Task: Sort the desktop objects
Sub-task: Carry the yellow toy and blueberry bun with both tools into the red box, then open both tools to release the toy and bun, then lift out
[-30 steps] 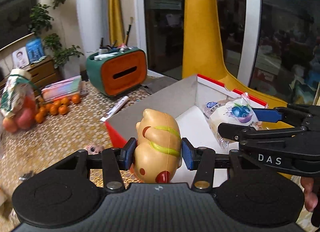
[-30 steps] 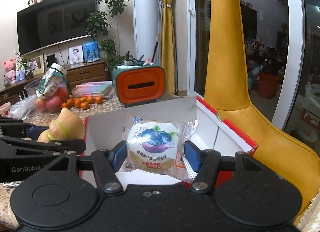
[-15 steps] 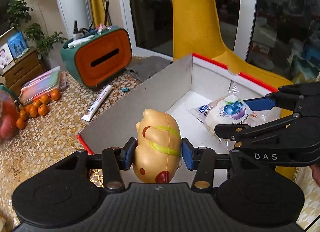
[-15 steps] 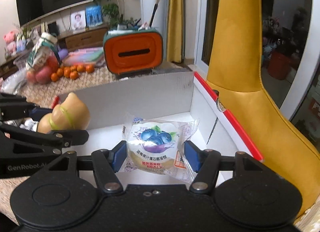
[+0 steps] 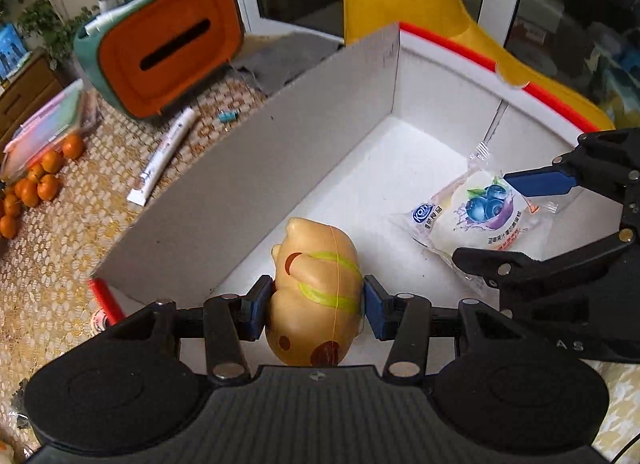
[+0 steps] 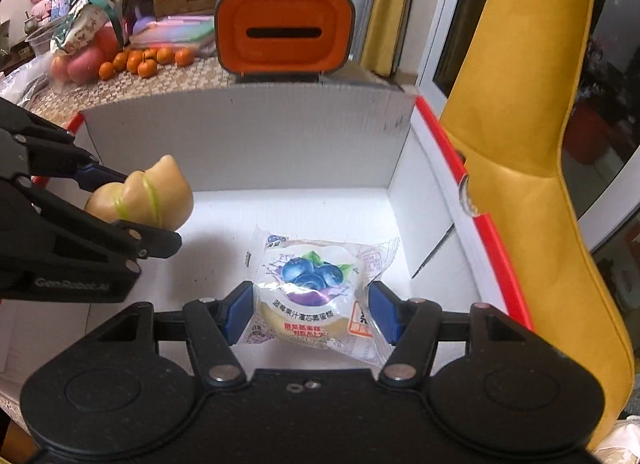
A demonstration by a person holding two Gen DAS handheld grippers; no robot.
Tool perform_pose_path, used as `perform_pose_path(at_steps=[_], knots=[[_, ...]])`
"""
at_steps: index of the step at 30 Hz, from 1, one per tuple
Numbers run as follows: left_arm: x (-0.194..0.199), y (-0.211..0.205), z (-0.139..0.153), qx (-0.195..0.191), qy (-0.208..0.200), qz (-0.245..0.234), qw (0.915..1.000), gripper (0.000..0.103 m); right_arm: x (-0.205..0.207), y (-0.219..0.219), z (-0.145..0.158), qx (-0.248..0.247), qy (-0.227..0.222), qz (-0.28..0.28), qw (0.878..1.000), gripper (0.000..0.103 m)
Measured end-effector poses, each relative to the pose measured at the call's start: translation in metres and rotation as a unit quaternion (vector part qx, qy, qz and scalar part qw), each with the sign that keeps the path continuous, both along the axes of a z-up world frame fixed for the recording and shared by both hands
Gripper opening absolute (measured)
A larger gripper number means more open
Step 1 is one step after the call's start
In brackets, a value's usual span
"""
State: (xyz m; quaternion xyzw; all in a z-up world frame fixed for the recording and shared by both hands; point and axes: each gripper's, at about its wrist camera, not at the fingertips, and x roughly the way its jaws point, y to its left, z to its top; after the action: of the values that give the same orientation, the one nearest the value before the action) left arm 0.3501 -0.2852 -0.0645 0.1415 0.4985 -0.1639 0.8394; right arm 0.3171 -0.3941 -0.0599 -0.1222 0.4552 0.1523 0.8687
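My left gripper is shut on a tan squishy toy with green stripes and holds it over the near left part of a white cardboard box with red edges. My right gripper is shut on a blueberry cake packet and holds it low inside the same box. The left gripper and toy show at the left of the right wrist view. The right gripper and packet show at the right of the left wrist view.
An orange and green tissue box stands behind the box. A white tube, small oranges and books lie on the patterned tablecloth. A yellow chair stands to the right of the box.
Both grippers have moved forward and tilted down over the box, each still holding its object. The packet and the toy now sit lower inside the box.
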Motion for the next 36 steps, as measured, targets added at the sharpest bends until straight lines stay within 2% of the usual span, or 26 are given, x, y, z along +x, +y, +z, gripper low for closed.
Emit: perform_pose_path(at_steps=[9,19,21,25,36], knots=[[0.013,0.003,-0.015,-0.010,0.044,0.023,0.9987,0.048,0.006,0.000,-0.012,-0.014,0.033,0.005,0.999,0.062],[0.022,0.008,-0.017,-0.037,0.069,0.039,0.9961,0.050,0.004,0.001,-0.010,-0.025,0.030,0.011,0.999,0.066],[0.019,0.009,-0.014,-0.044,0.067,0.038,0.9961,0.051,0.004,0.002,-0.009,-0.029,0.027,0.013,0.999,0.066],[0.011,0.009,-0.005,-0.053,0.057,0.033,0.9964,0.051,-0.003,0.003,-0.002,-0.030,0.012,0.021,0.999,0.074],[-0.032,0.019,0.029,-0.085,0.013,0.020,0.9961,0.052,-0.025,-0.003,0.020,-0.001,-0.011,0.014,1.000,0.077]])
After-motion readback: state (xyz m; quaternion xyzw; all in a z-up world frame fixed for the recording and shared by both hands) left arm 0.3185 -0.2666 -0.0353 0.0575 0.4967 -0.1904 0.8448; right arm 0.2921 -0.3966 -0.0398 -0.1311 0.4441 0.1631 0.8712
